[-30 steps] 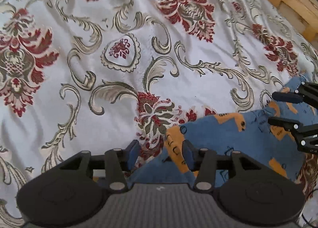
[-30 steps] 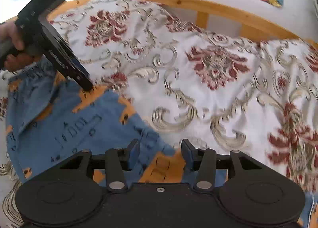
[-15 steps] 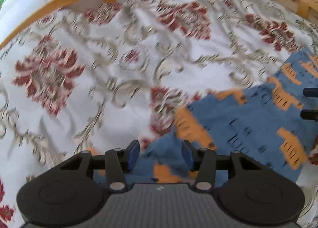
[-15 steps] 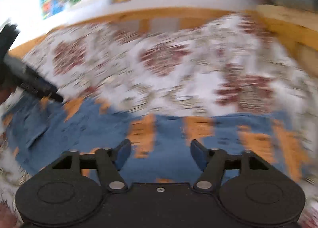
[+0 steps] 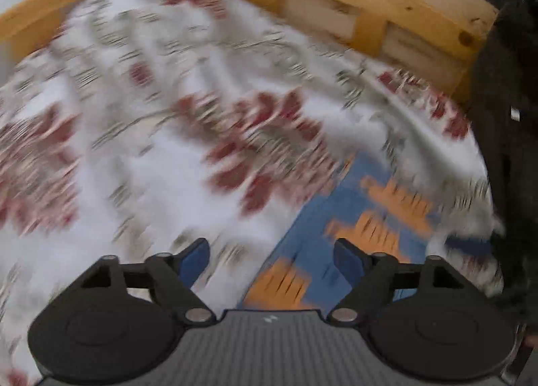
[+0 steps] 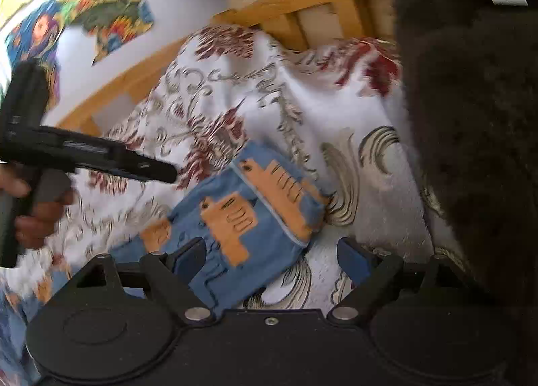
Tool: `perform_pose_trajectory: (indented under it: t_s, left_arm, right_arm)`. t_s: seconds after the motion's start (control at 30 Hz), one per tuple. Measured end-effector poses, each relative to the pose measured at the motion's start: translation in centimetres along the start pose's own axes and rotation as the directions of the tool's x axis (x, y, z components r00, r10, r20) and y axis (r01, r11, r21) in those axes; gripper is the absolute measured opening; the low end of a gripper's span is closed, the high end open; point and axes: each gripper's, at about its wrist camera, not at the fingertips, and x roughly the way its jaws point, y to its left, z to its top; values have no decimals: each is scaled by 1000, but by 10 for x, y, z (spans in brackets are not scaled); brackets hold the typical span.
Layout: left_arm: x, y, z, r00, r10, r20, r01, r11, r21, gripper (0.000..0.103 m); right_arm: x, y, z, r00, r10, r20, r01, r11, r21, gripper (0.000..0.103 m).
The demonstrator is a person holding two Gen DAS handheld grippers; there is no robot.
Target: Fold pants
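Both claws have let go: a second ago each pinched the blue-and-orange pants (image 6: 242,227), and now the left claw (image 5: 271,259) and right claw (image 6: 271,259) are opening wide, gripping nothing. The pants lie on the bedspread (image 6: 255,90), just ahead of the right claw and ahead-right of the left, so this fold looks laid. Both claws tilt downward.

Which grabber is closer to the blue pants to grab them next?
Probably the right gripper: the pants' hem end lies just ahead of its opening jaws, nothing held. The left gripper, jaws also opening and empty, points mostly at the bedspread.
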Motion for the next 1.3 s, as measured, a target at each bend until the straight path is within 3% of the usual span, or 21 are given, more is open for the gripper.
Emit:
perform_pose_trajectory:
  t_s: [0.17,0.33,0.53,0.6,0.73,0.9,0.93,1.0,1.1,1.3]
  left_arm:
    - [48,-26,45,995,-78,-66,85,989,117,86]
    - [77,-39,60,973,-170,-158,203,954,220,78]
    - [95,-34,64,955,-250,-162,279,940,195,57]
    - [98,-31,66,946,-282,-161,308,935,174,42]
    - [102,-33,63,939,-299,-171,330,924,194,38]
    - [118,-31,68,933,-302,-197,331,934,137,40]
    - [123,-32,71,934,-298,-196,328,934,141,38]
    - [124,-35,71,937,-296,-187,328,929,173,22]
    - [120,-44,65,945,-285,-159,314,927,203,16]
    - [107,-39,56,943,-316,-102,331,925,185,13]
  right_arm:
    - [5,-5,5,999,-26,45,24,998,57,66]
    - [4,-8,5,998,-50,47,47,997,63,44]
    - [8,-5,4,995,-84,62,83,996,19,32]
    - [11,-5,5,994,-93,63,93,996,3,29]
    - [13,-9,5,993,-103,54,102,995,18,16]
    - [13,-14,6,996,-77,50,74,996,53,11]
    - [13,-14,6,996,-73,54,70,996,55,11]
    - [11,-15,6,996,-63,61,59,996,61,10]
    - [7,-13,5,996,-52,77,48,997,61,10]
    - [-2,-7,4,992,-39,117,36,999,29,9]
